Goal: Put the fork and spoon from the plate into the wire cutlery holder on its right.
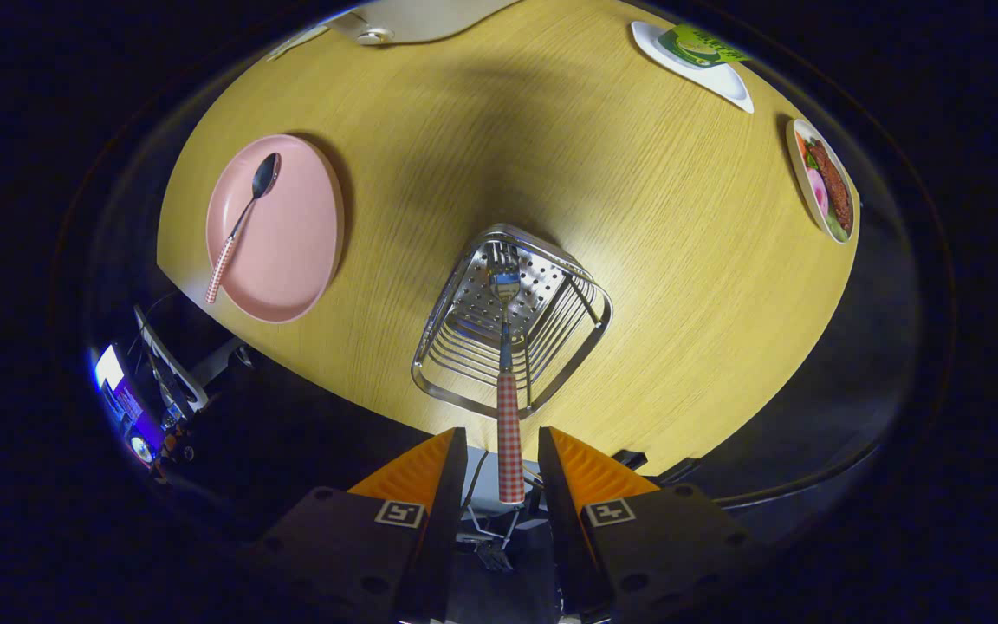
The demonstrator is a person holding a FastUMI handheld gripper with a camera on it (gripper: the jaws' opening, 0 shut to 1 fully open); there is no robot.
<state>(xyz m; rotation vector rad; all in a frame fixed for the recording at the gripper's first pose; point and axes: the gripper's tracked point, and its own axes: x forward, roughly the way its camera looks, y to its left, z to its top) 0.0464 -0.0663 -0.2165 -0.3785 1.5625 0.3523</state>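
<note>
The wire cutlery holder stands on the round wooden table just ahead of my fingers. The fork stands in it with its tines down on the perforated bottom and its red-checked handle rising back between my fingers. My gripper is open above the holder: a gap shows on each side of the handle, and neither orange finger presses on it. To the holder's left lies the pink plate, with the spoon across it, bowl pointing away and checked handle over the near rim.
Beyond the holder to the right, a white dish with a green packet and a small plate with pictured food sit at the table's edge. A grey object lies at the far edge. Lit equipment stands below the table near the plate.
</note>
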